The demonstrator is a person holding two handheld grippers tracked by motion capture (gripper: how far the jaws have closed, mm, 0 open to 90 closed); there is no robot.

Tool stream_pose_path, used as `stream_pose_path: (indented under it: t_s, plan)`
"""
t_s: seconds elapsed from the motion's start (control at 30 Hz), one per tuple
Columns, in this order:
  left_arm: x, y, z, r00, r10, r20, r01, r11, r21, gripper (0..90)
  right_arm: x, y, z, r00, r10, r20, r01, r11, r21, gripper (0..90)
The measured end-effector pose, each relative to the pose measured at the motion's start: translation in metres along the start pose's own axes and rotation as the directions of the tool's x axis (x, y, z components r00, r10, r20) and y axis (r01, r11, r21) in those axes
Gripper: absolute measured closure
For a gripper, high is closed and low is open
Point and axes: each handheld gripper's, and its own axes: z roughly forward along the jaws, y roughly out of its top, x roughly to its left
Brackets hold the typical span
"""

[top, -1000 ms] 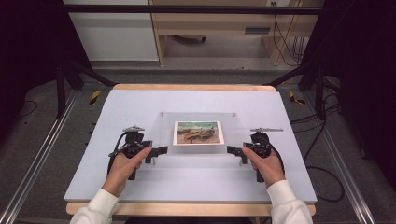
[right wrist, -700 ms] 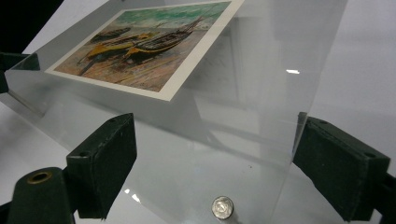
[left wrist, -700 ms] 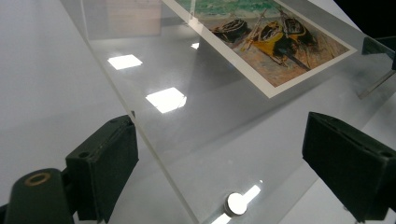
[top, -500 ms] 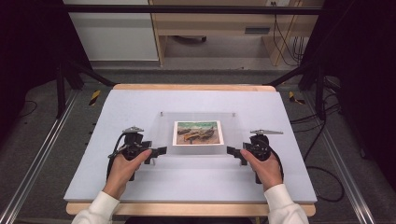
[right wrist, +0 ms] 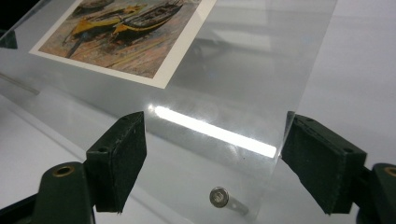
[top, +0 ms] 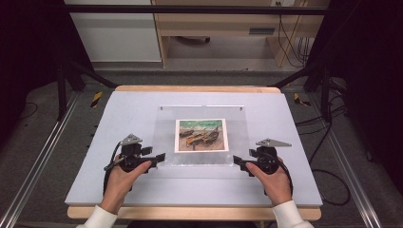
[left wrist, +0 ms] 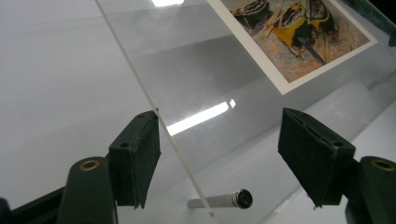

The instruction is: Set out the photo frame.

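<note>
Both forearms come in low and spread apart, white cuffs showing at the wrists. The left hand (top: 119,183) wraps the handle of the black two-jaw left gripper (top: 159,156), its grey three-cornered plate on top and a black cable looping off its outer side. Its jaws point inward toward the other gripper and stand wide apart. Opposite, the right hand (top: 273,180) holds the black two-jaw right gripper (top: 236,161), jaws likewise parted and aimed inward, closing on nothing.

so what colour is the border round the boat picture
White: a plain white margin frames the picture, clearest in the left gripper view.
</note>
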Motion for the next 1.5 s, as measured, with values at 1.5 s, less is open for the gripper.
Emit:
stream_pose_path:
  t_s: [1.5]
  plan:
    - [-0.019,-0.015,-0.018,0.9949,0.060,-0.081,-0.063,0.9977,-0.027,43.7,0.016,-0.018,-0.019,0.9925,-0.093,0.079,0.097,0.994,-0.043,34.6]
